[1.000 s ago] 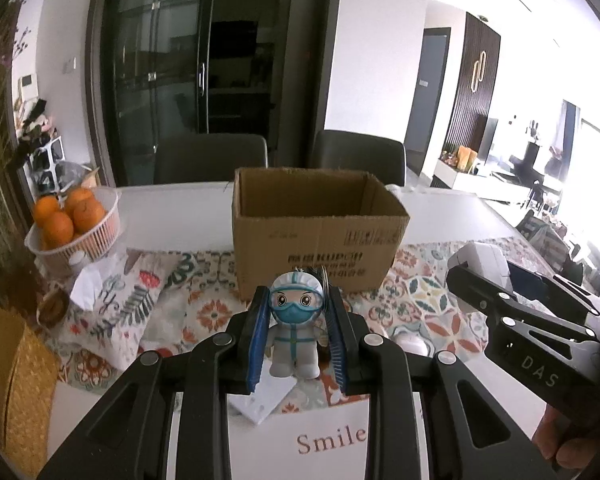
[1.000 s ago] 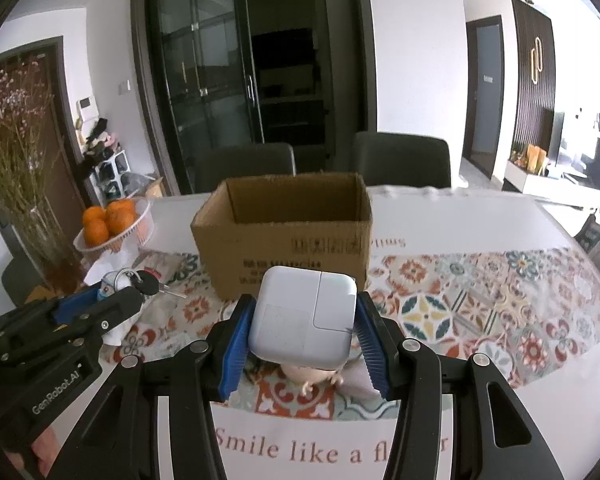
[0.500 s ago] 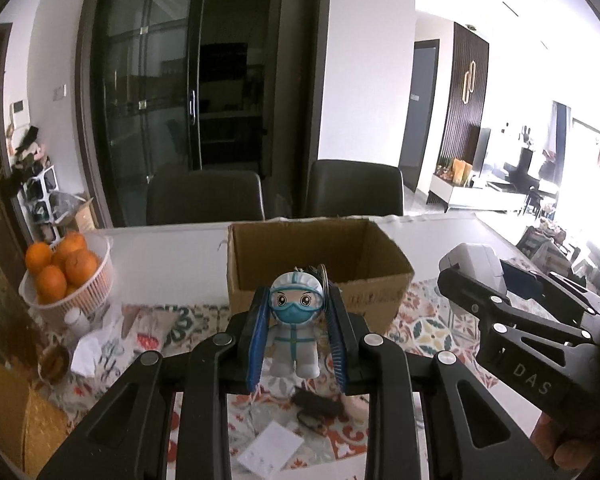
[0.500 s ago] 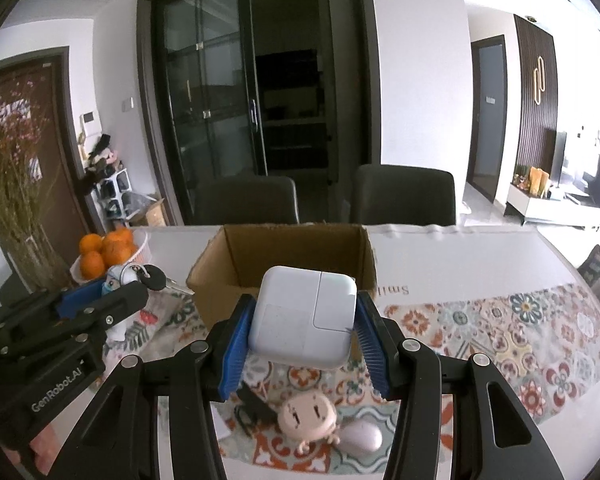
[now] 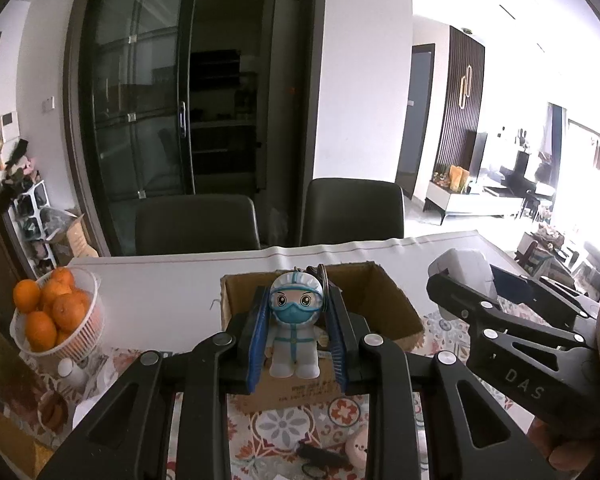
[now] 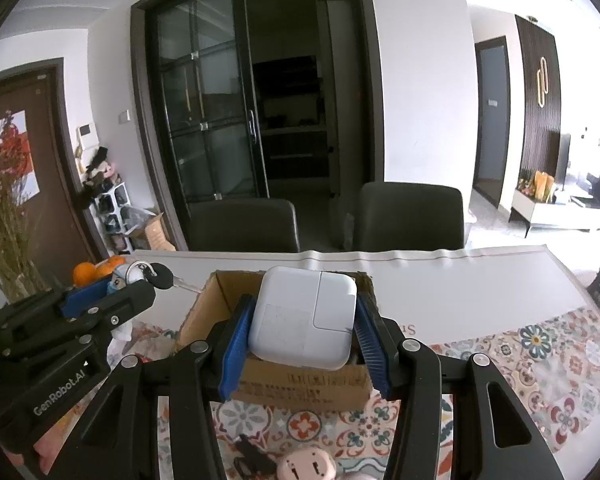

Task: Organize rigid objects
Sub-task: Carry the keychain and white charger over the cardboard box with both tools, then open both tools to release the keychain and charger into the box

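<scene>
Collision risk: left gripper [image 5: 298, 334] clamps the small masked figurine keychain [image 5: 296, 326], right gripper [image 6: 302, 330] clamps the white square charger [image 6: 302, 322], both hovering close over the open cardboard box [image 6: 300, 390]; simultaneous drops could clash.

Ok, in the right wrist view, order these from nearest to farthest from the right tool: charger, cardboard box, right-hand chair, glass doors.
1. Charger: clamped in the right tool.
2. Cardboard box: just beyond and below.
3. Right-hand chair: past the table's far edge.
4. Glass doors: back wall, left of centre.
</scene>
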`<state>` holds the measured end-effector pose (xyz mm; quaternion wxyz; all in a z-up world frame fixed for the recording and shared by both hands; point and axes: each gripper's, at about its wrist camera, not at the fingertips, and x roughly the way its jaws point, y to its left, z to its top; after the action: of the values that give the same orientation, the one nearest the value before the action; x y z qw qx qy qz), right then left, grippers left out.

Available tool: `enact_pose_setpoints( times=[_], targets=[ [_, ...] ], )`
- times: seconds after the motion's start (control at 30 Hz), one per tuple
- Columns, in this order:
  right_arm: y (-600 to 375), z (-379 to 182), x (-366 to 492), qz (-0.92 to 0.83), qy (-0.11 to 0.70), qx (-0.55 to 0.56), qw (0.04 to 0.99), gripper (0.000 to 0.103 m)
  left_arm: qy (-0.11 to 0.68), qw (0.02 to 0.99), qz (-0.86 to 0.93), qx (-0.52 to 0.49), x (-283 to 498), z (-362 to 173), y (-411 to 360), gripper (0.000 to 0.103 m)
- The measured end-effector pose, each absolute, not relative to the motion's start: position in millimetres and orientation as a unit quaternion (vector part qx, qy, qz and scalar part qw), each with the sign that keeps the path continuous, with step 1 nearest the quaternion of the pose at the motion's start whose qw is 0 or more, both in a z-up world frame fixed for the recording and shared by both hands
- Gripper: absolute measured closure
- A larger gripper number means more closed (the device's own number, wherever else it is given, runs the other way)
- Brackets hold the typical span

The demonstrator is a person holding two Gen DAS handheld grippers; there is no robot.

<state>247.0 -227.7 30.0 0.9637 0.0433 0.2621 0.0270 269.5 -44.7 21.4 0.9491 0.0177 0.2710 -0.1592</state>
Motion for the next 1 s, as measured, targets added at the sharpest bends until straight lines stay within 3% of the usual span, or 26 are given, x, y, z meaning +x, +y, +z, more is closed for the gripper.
enact_pose_setpoints(
  times=[0.67,1.0],
  targets=[
    [-240.2,13.1,341.8,0.046,0.358,0.029,0.932,0.052,0.361,0.918,-0.162,0.032,356.4,-2.1,-65.7,0.075],
    [-242.0,-22.9,379.7,0.064,0.440,0.026,0.895,0.052,0.439,0.884,-0.154,0.041,387.6,-42.4,-74.4,0.075]
  ],
)
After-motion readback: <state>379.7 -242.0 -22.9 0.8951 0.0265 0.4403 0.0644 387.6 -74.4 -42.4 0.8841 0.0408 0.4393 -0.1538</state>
